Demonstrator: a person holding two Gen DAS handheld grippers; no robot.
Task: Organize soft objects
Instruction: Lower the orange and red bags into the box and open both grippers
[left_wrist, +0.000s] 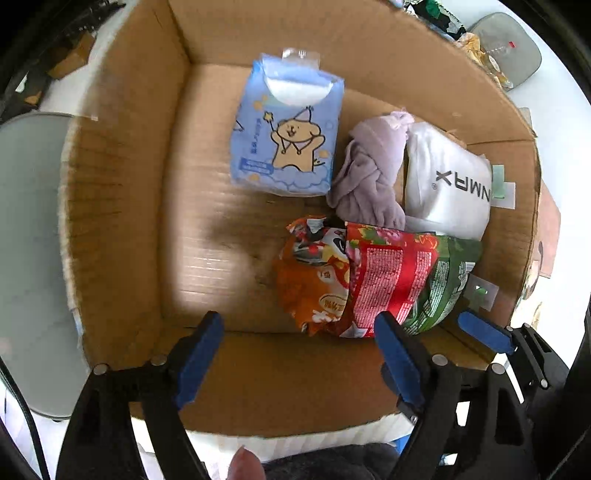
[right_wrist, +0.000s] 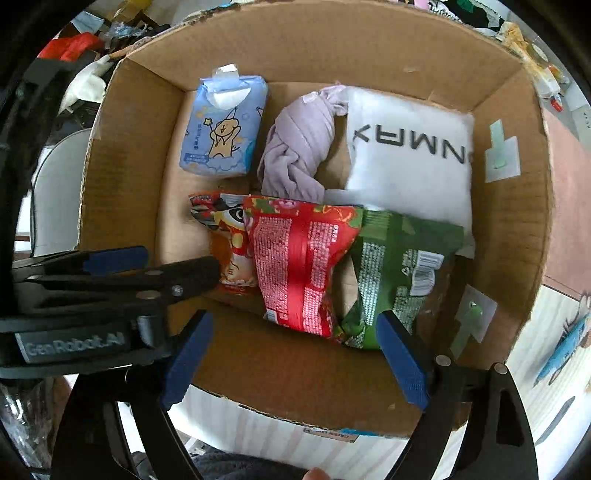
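Observation:
An open cardboard box (left_wrist: 122, 206) (right_wrist: 122, 173) holds a blue tissue pack (left_wrist: 284, 147) (right_wrist: 225, 133), a lilac knotted cloth (left_wrist: 369, 173) (right_wrist: 299, 147), a white padded bag (left_wrist: 447, 177) (right_wrist: 410, 155), and orange (left_wrist: 314, 273) (right_wrist: 232, 240), red (left_wrist: 388, 280) (right_wrist: 299, 258) and green (left_wrist: 443, 280) (right_wrist: 399, 269) snack bags. My left gripper (left_wrist: 299, 325) is open and empty above the box's near wall; it also shows in the right wrist view (right_wrist: 177, 262) at the left. My right gripper (right_wrist: 295, 325) is open and empty over the near wall.
Grey chair seats (left_wrist: 29, 236) (left_wrist: 513, 44) stand left of and behind the box. Clutter lies beyond the box's far edge (right_wrist: 81, 48). A patterned white tabletop (right_wrist: 554, 350) lies to the right.

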